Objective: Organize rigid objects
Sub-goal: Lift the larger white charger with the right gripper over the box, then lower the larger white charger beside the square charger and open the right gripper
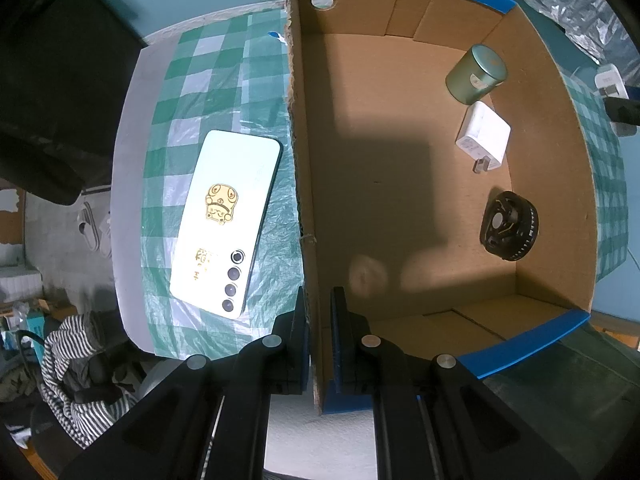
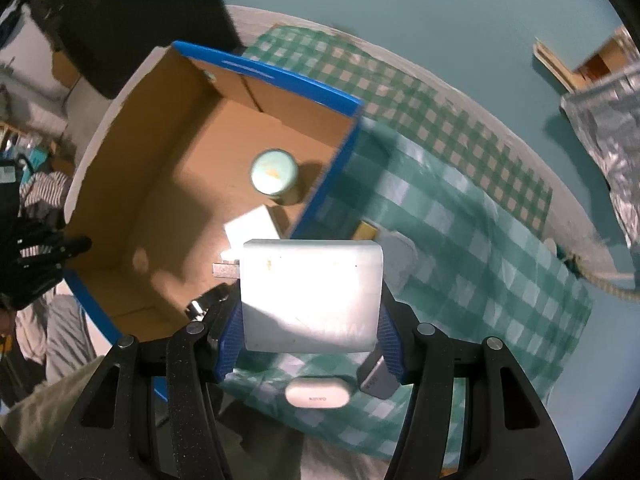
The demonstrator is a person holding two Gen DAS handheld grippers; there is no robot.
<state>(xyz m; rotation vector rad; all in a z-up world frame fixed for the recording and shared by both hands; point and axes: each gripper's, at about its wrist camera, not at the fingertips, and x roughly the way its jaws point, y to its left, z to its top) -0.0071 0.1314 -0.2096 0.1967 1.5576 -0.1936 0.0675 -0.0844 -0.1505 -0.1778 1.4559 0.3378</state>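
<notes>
Three things lie in the cardboard box (image 1: 400,160) in the left view: a green tin (image 1: 476,74), a white charger (image 1: 484,136) and a black fan (image 1: 509,225), while the left gripper (image 1: 319,312) is clenched on the box's wall, with a phone (image 1: 228,220) outside beside it. In the right view, the right gripper (image 2: 308,312) grasps a white power bank (image 2: 310,296) beside the box (image 2: 160,184).

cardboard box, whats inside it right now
Inside the cardboard box are a green tin, a white charger and a black round part. The left gripper, clamped on its wall, hides that near corner.
</notes>
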